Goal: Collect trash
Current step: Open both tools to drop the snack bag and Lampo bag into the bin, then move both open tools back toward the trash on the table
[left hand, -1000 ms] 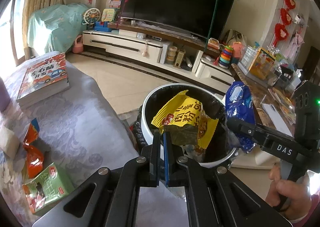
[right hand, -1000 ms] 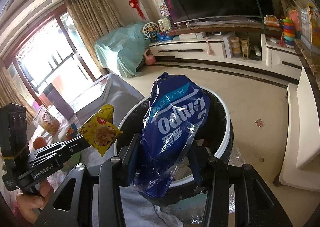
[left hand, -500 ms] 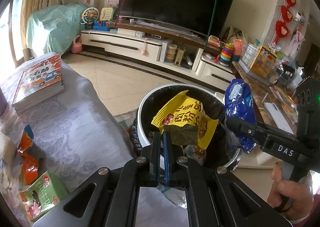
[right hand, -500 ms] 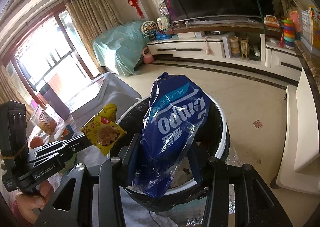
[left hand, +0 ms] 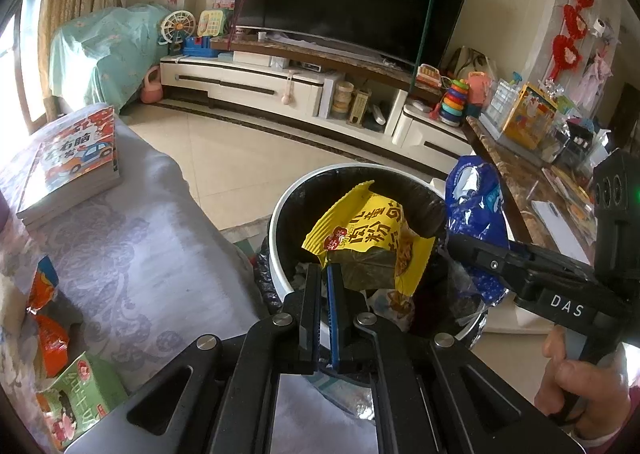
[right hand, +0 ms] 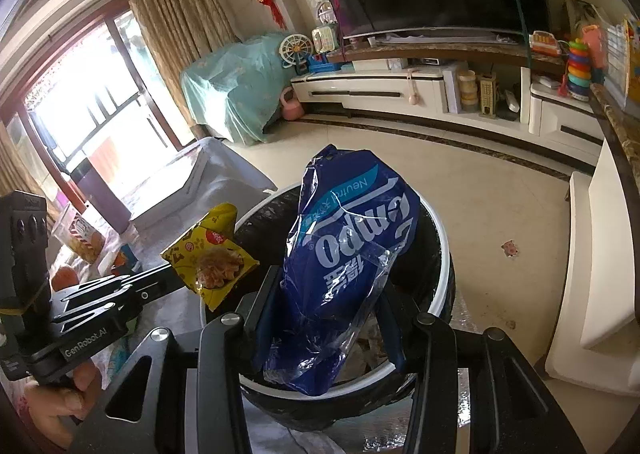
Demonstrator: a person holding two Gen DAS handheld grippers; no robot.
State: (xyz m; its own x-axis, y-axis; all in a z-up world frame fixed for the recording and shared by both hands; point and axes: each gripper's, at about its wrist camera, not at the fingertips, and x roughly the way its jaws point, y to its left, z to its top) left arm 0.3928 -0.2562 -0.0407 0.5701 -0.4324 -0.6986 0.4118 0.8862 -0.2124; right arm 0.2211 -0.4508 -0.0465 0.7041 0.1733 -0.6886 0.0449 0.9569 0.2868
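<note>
My left gripper [left hand: 329, 274] is shut on a yellow snack wrapper [left hand: 368, 238] and holds it over the open mouth of the white trash bin with a black liner [left hand: 280, 214]. The wrapper also shows in the right wrist view [right hand: 212, 254]. My right gripper [right hand: 326, 290] is shut on a blue Tempo tissue pack wrapper [right hand: 344, 254] and holds it over the same bin [right hand: 440, 286]. The blue wrapper also shows in the left wrist view [left hand: 476, 206], at the bin's right rim. Trash lies inside the bin.
A cloth-covered table [left hand: 132, 254] at left holds a stack of books [left hand: 72, 166], an orange wrapper [left hand: 48, 330] and a green packet [left hand: 76, 402]. A TV stand [left hand: 280, 86] lines the far wall. A cluttered counter [left hand: 532, 174] stands at right.
Both grippers have moved a little further over the bin, still holding their wrappers. The bin looks closer and more centred in both views.
</note>
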